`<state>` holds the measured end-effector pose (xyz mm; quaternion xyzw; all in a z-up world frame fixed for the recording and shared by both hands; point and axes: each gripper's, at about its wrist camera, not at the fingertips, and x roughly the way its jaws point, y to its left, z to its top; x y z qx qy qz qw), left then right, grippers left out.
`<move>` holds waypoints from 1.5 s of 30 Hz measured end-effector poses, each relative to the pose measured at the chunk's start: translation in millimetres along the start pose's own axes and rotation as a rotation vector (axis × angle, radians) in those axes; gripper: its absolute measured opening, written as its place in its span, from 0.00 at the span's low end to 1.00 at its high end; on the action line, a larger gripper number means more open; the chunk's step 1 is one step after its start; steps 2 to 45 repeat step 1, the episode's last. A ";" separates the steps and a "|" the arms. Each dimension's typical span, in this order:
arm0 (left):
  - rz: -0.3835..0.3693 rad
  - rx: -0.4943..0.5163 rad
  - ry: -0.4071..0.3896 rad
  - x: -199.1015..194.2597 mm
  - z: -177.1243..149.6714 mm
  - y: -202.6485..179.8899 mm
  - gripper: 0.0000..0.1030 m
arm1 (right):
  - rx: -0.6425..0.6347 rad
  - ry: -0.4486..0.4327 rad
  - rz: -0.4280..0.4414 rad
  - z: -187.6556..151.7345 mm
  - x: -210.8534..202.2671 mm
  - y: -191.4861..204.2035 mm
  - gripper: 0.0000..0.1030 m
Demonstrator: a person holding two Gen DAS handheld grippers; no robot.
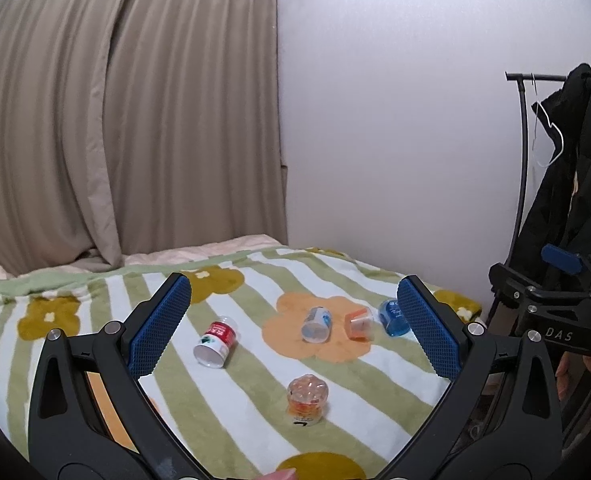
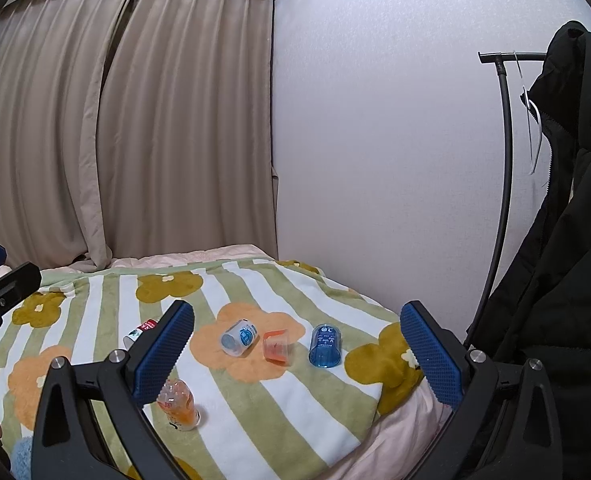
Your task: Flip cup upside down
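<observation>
Several small plastic cups lie on a flowered striped blanket [image 1: 255,372]. A red-labelled cup [image 1: 215,342] lies on its side, as do a clear blue-printed cup [image 1: 316,325], an orange cup [image 1: 358,323] and a blue cup [image 1: 393,317]. An orange-patterned cup [image 1: 307,400] stands bottom up nearest me. The right wrist view shows the same cups: red-labelled [image 2: 140,331], clear [image 2: 238,338], orange [image 2: 278,347], blue [image 2: 325,346], upturned [image 2: 178,404]. My left gripper [image 1: 295,320] is open and empty above the blanket. My right gripper [image 2: 297,332] is open and empty, and also shows in the left wrist view [image 1: 555,284].
Beige curtains [image 1: 115,120] hang behind the bed, with a white wall [image 1: 395,120] at the right. A black clothes rack [image 2: 503,140] with a dark coat [image 2: 567,240] stands right of the bed. The blanket's edge [image 2: 379,404] drops off at the right front.
</observation>
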<state>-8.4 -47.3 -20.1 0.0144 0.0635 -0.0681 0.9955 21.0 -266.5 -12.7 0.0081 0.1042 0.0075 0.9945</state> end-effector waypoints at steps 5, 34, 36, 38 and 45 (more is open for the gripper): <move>0.001 -0.001 -0.002 -0.5 0.1 0.0 1.00 | 0.000 -0.001 -0.001 0.1 -0.1 0.2 1.00; 0.001 -0.001 -0.002 -0.5 0.1 0.0 1.00 | 0.000 -0.001 -0.001 0.1 -0.1 0.2 1.00; 0.001 -0.001 -0.002 -0.5 0.1 0.0 1.00 | 0.000 -0.001 -0.001 0.1 -0.1 0.2 1.00; 0.001 -0.001 -0.002 -0.5 0.1 0.0 1.00 | 0.000 -0.001 -0.001 0.1 -0.1 0.2 1.00; 0.001 -0.001 -0.002 -0.5 0.1 0.0 1.00 | 0.000 -0.001 -0.001 0.1 -0.1 0.2 1.00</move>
